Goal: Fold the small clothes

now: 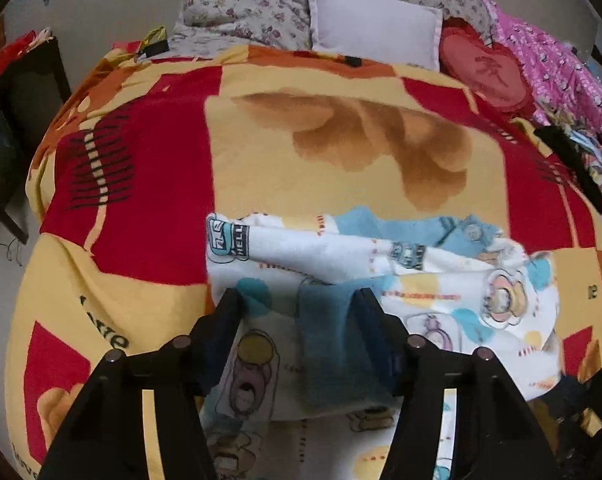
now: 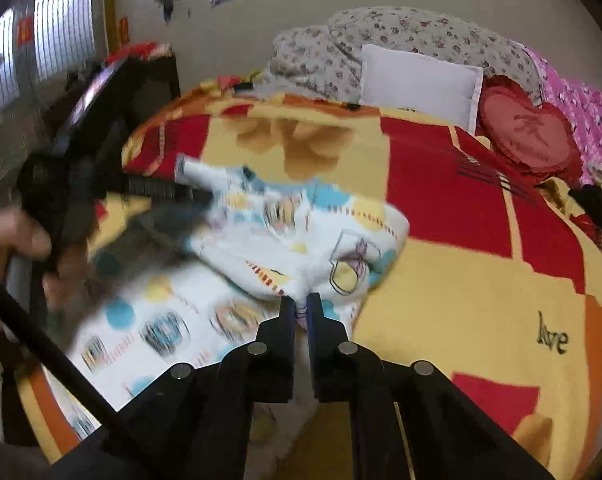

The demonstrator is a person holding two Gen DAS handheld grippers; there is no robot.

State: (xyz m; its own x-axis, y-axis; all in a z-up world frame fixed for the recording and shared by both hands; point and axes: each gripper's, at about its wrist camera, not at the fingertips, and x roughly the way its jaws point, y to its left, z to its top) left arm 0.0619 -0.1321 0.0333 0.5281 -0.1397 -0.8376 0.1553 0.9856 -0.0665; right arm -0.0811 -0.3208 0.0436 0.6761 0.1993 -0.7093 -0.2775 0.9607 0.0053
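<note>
The small white cotton garment with blue dots and cartoon prints (image 1: 381, 264) lies on the red and yellow patchwork blanket (image 1: 149, 184) that covers the bed. Its long way runs side to side in the left wrist view, and it is bunched up in the middle.

The right gripper (image 2: 301, 304) has its two black fingers almost together, and a bit of the white cloth is pinched between them. This is at the near edge of the garment, so the cloth goes up and away from this claw.

The left gripper (image 1: 297, 300) is about half open. A fold of cloth with a dark blue patch lies between its fingers. I cannot tell if the pads press on it or just sit beside it.

Both claws are at the near side of the garment, the right one at one end and the left one more in the middle. I think the next move is to lift the near edge and lay it over the far part.

In the right wrist view the left claw and the hand (image 2: 17, 236) holding it are very blurry. The bottom of the garment is hidden under the claws in both views.
</note>
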